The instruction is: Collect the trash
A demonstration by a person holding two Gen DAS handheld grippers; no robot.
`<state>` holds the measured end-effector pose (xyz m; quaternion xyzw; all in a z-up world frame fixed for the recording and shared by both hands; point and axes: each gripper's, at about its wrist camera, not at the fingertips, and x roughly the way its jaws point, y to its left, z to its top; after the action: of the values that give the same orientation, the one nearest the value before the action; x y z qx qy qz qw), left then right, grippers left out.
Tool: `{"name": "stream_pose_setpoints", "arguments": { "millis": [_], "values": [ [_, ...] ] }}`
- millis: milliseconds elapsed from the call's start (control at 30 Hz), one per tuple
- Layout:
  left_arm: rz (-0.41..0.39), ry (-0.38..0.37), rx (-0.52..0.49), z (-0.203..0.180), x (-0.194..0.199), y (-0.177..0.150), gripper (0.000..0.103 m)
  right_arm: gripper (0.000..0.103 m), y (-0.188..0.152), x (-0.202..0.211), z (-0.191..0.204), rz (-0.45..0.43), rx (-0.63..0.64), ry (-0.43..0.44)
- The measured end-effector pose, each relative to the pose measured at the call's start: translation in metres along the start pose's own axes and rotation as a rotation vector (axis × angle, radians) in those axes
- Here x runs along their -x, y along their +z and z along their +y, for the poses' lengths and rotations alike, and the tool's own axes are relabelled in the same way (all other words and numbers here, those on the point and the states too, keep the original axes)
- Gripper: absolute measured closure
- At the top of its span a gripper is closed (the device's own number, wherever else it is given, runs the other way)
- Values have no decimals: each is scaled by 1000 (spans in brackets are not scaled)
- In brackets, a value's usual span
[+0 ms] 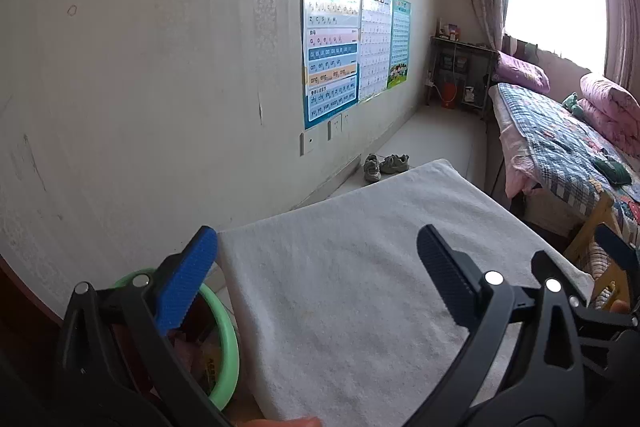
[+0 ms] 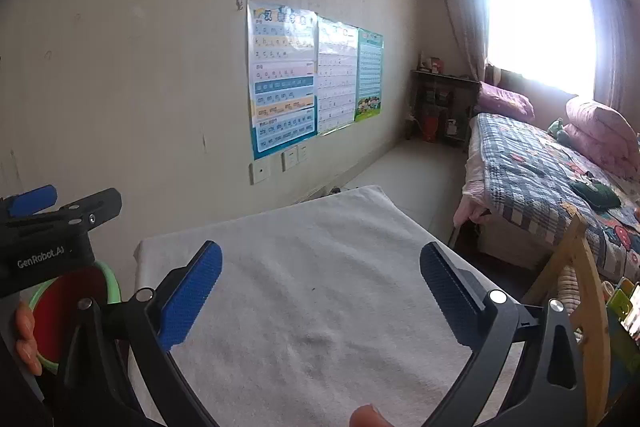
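Trash looks pretty much collected already, at least going by what shows: the green-rimmed bin [image 1: 224, 343] sits on the floor just beside the left end of the desk [image 1: 360, 287], and the left wrist view catches some crumpled pinkish and yellow stuff inside it, though it's too blurry to say what exactly. From the right wrist view the same bin [image 2: 112, 281] peeks out behind the left claw's body, with a red inside showing.

The white cloth over the desk has nothing on it in either view, just a few faint stains and a wrinkle. So the guess is that the pickup part is done, or the remaining trash is somewhere out of frame.

Left claw [image 1: 318, 277] hangs over the left part of the desk, jaws spread wide, nothing between them. Right claw [image 2: 320, 293] is the same deal: wide apart and empty over the middle of the cloth.

Further out there's a pair of shoes [image 1: 384, 165] on the floor by the wall, posters [image 1: 352, 43] up on the wall, and a bed [image 1: 568, 147] with a patchwork quilt under the window. None of that reads as trash.
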<state>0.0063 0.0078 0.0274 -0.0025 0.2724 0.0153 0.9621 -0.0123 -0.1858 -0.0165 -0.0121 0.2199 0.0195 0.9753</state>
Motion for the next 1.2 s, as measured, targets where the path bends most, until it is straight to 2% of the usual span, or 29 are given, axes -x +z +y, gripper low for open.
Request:
{"name": "stream_pose_setpoints", "arguments": {
  "millis": [933, 1100, 1200],
  "values": [
    [54, -25, 25, 7, -13, -3, 6, 7, -11, -12, 4, 75, 1, 10],
    [64, -17, 54, 13, -20, -8, 6, 7, -29, -43, -15, 177, -77, 2],
    [85, -22, 20, 17, -24, -15, 5, 7, -47, -82, -47, 273, -146, -95]
  ]
}}
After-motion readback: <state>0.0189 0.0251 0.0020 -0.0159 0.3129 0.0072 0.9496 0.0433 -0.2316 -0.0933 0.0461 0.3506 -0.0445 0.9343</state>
